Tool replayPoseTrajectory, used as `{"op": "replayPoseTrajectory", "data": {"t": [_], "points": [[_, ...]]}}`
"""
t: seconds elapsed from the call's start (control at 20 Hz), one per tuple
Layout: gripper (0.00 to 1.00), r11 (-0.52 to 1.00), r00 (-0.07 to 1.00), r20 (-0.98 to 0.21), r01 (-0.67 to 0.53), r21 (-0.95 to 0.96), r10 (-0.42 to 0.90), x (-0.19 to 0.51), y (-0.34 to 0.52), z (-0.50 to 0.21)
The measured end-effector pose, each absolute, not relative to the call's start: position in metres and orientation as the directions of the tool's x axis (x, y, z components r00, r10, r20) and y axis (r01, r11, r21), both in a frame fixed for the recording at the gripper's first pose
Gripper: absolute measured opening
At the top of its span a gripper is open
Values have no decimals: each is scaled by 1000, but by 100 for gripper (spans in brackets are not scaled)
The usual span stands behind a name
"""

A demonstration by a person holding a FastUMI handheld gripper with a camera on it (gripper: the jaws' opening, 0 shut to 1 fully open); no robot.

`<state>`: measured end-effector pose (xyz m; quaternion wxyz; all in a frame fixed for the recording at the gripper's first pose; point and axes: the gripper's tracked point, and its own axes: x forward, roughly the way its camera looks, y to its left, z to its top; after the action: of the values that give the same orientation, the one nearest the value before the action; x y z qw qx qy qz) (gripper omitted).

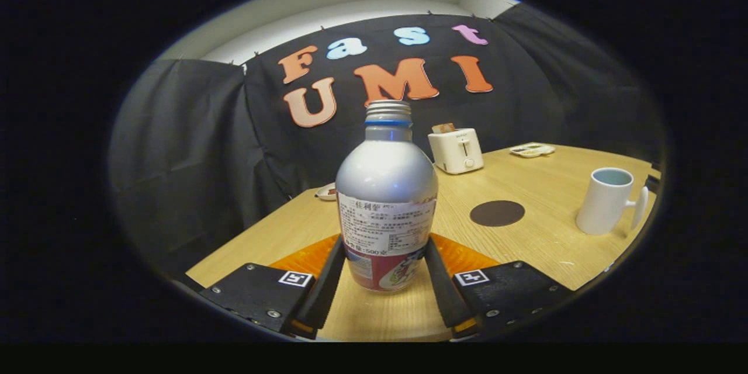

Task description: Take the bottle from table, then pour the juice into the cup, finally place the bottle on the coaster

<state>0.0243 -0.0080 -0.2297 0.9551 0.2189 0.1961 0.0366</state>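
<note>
- Small pale dish point(325, 191): lying at the far left edge of the light wooden table point(543, 234), partly hidden behind the bottle.
- Silver metal bottle with a blue neck ring, an uncapped threaded mouth and a white paper label point(387, 198): standing upright on the table, directly between the two fingers.
- Gripper point(385, 266): its fingers point(327, 286) are lying along either side of the bottle's lower body, closed in to the bottle's width; both appear to be touching it, though whether they are pressing firmly cannot be told.
- White two-slot toaster with a slice of bread showing point(456, 149): sitting behind and to the right of the bottle, near the dark cloth wall.
- Round dark brown coaster point(497, 213): lying flat on the table, right of the bottle and apart from it, with nothing standing between them.
- Shallow white tray point(532, 150): resting at the far edge, beyond the coaster.
- White ceramic cup with its handle turned right point(606, 200): standing upright, right of the coaster and apart from it.
</note>
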Motion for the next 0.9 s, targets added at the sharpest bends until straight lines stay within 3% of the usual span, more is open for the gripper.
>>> {"op": "replayPoseTrajectory", "data": {"t": [0.5,0.9], "points": [[74,670,932,-325,137,730,163,39,-36,-213],[73,465,948,-304,229,855,91,60,-81,-205]]}}
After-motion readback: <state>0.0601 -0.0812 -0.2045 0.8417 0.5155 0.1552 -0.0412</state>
